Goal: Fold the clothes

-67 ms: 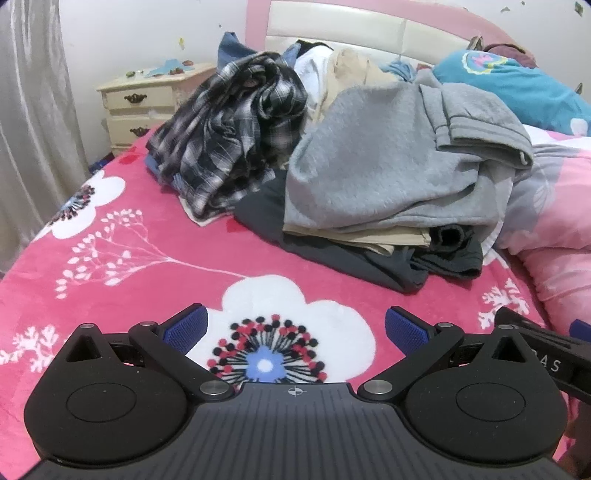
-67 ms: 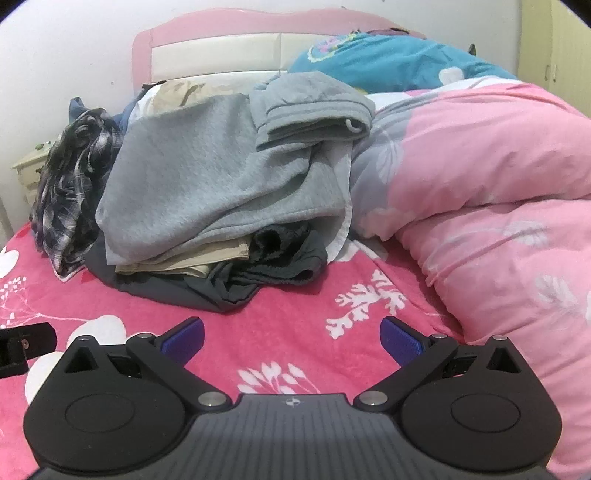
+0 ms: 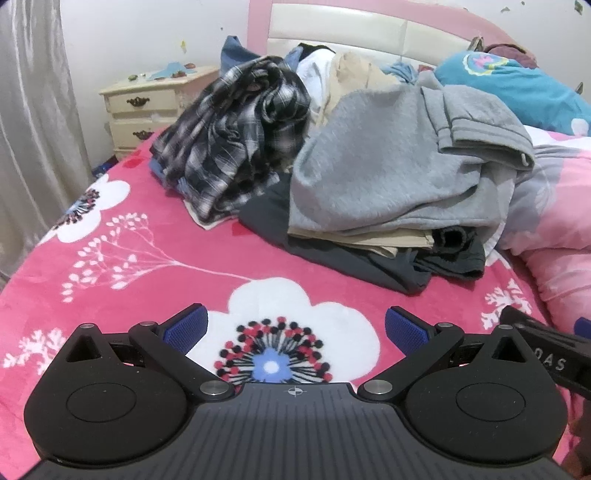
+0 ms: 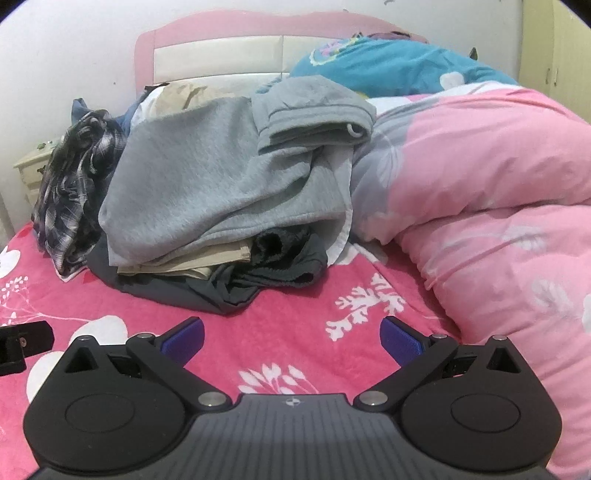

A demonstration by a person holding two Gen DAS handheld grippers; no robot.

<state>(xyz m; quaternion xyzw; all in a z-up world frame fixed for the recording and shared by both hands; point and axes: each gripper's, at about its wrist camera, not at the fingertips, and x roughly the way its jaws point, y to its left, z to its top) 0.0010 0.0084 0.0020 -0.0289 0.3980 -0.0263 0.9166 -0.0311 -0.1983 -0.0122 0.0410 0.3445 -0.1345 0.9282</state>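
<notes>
A heap of clothes lies on the pink flowered blanket (image 3: 147, 280). On top is a grey sweatshirt (image 3: 388, 177) (image 4: 221, 184), over beige trousers (image 3: 373, 240) (image 4: 192, 262) and dark grey garments (image 3: 369, 266) (image 4: 207, 291). A black-and-white plaid shirt (image 3: 236, 136) (image 4: 70, 188) is crumpled at the heap's left. My left gripper (image 3: 295, 328) hovers open over the blanket, short of the heap, holding nothing. My right gripper (image 4: 291, 334) is open too, empty, in front of the dark garments. Part of the right gripper shows at the left view's right edge.
A pink quilt (image 4: 480, 206) is bunched on the right of the bed. A teal pillow (image 3: 517, 85) lies by the pink headboard (image 3: 369, 18). A cream nightstand (image 3: 147, 107) and a grey curtain (image 3: 33, 110) stand left of the bed.
</notes>
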